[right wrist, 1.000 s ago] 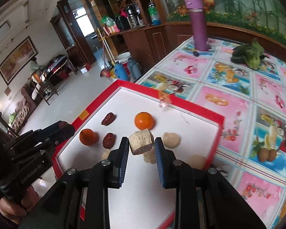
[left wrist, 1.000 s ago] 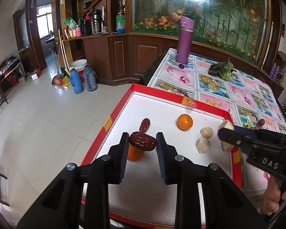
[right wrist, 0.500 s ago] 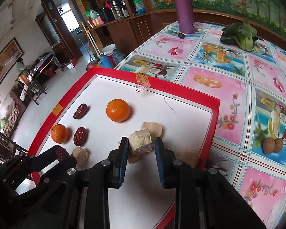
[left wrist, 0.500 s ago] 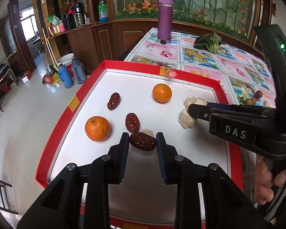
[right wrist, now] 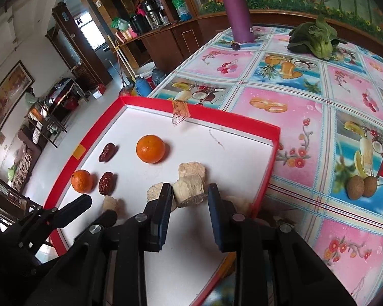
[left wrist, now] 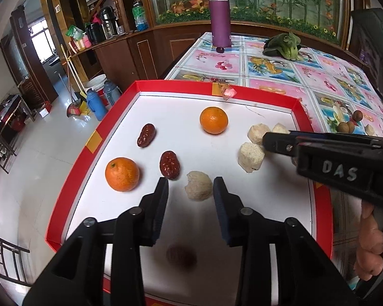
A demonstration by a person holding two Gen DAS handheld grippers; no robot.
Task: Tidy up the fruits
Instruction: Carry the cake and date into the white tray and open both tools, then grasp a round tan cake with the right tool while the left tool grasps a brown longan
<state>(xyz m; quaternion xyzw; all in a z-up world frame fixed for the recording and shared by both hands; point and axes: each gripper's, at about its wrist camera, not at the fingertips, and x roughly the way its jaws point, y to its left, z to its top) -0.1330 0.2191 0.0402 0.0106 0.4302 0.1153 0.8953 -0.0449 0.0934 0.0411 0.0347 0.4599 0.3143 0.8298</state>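
The left claw (left wrist: 190,187) is spread over a red-rimmed white tray (left wrist: 109,117); a blurred dark lump beneath it may be a dropped red date (left wrist: 181,255). The right claw (right wrist: 190,191) pinches a rough, pale, fibrous chunk (right wrist: 189,187) among similar chunks. Two glossy, dimpled oranges (left wrist: 122,174) and two wrinkled dates (left wrist: 169,164) lie apart on the tray. It rests on a desk with a fruit-print cloth (right wrist: 306,97), carrying a purple flask (left wrist: 219,15) and leafy greens (right wrist: 316,40).
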